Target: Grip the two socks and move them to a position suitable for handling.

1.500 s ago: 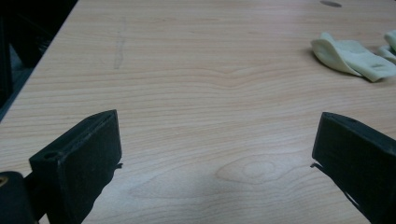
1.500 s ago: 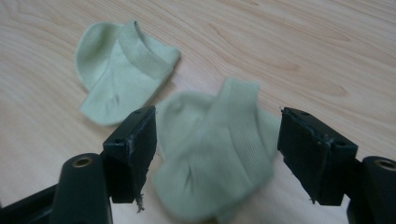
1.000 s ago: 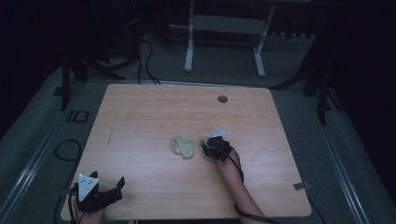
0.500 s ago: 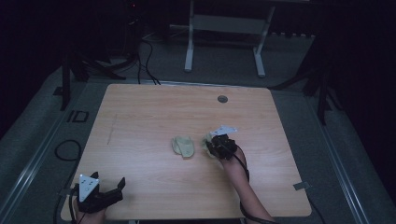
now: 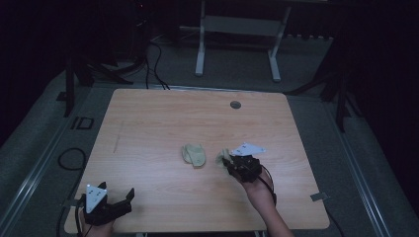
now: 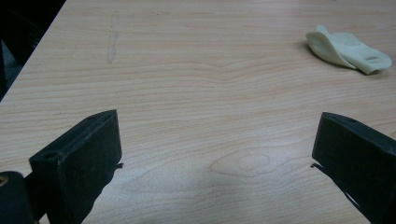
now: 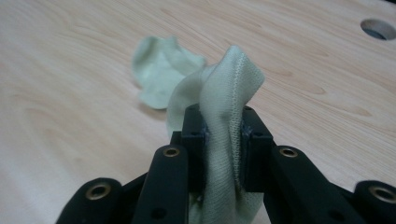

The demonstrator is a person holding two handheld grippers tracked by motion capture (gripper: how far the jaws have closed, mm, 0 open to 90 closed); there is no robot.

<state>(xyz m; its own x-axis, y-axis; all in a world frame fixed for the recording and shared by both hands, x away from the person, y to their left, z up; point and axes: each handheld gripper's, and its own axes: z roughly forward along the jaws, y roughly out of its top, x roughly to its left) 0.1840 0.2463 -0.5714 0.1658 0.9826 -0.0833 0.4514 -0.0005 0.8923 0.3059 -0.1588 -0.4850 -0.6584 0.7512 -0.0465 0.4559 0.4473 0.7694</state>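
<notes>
Right gripper clenched on pale green sock, lifting it toward second sock beyond jaws, likely for pairing; left gripper released, idle.

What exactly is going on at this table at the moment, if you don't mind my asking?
A person is working with a hand-held gripper in each hand at a wooden table. The right gripper is shut on a pale green sock, pinched between its jaws and lifted off the wood. A second pale green sock lies on the table beside it, near the middle. The left gripper rests at the near left corner with its jaws wide open, holding nothing.
</notes>
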